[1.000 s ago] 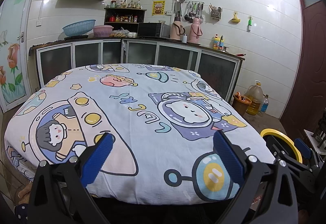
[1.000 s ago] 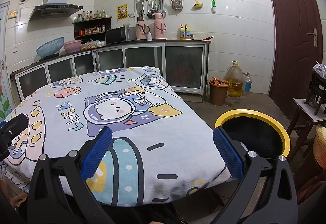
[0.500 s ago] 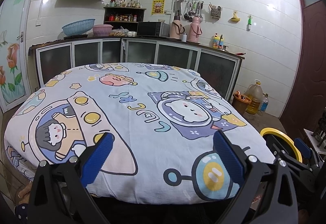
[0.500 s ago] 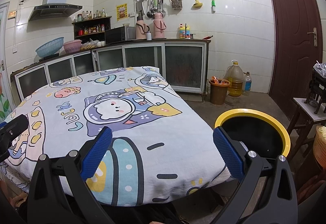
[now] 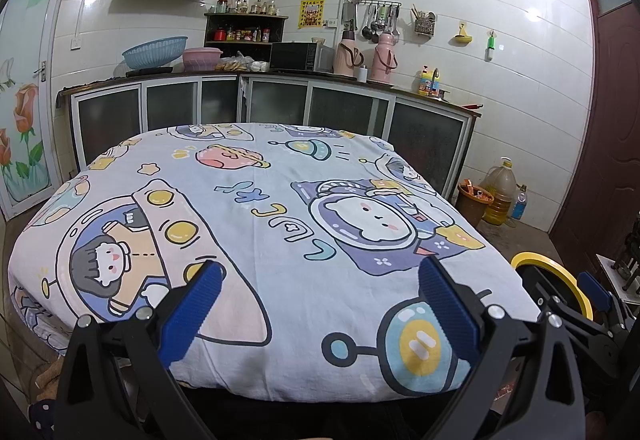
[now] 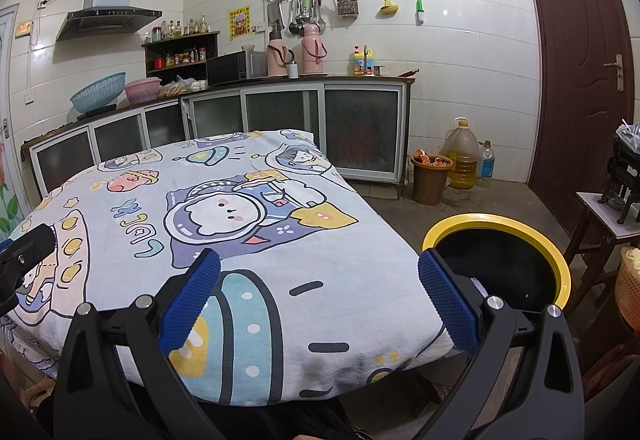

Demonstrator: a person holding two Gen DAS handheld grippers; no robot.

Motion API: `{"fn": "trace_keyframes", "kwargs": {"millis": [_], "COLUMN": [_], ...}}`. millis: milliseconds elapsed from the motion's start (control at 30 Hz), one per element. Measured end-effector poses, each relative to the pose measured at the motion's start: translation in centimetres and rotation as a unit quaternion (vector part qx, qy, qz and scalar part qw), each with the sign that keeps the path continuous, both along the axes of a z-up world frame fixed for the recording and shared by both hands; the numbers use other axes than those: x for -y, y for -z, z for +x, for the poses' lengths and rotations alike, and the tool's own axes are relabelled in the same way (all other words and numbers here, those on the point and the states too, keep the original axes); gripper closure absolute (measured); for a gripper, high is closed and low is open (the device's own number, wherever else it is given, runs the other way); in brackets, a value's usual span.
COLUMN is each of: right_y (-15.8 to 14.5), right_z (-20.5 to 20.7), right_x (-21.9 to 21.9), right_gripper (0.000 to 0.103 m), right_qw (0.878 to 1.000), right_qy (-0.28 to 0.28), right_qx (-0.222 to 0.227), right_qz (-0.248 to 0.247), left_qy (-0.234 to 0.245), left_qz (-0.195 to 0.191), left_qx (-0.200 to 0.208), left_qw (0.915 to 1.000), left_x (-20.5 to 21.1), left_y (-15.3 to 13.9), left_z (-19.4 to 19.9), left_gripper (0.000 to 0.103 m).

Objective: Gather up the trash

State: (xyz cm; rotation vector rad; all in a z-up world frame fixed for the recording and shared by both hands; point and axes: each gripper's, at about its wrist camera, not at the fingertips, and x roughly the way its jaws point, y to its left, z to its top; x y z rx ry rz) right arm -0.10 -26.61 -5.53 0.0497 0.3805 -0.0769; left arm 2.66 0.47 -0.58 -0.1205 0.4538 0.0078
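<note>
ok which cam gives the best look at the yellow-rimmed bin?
Right wrist: the yellow-rimmed bin shows nearly its whole rim and dark inside, just past the table's right edge. Left wrist catches only an arc of the rim, mostly hidden behind the right gripper.

No legible text anywhere. Yellow poster (image 5: pixel 312 13) on wall: print too small to read. Cartoon squiggles on tabletop cloth (image 5: pixel 256 199): not readable as words. Bottle labels on shelf (image 6: pixel 180 57): blurred.
</note>
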Motion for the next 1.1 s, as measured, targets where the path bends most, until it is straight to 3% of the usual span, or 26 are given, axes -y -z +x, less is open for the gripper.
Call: {"fn": "trace_keyframes", "kwargs": {"millis": [1100], "right_y": [-0.07], "right_z": [0.05], "right_x": [-0.06], "right_gripper": [0.008], "right_qw": [1.000], "right_qy": [0.000], "right_qx": [-0.002], "right_qz": [0.000], "left_qy": [-0.001], "left_qz": [-0.002], "left_qx": [-0.004], "left_qw": [1.0000], "left_x": [-0.08], "left_y": [0.18], "left_z": [0.21], "left_gripper": [0.008]}}
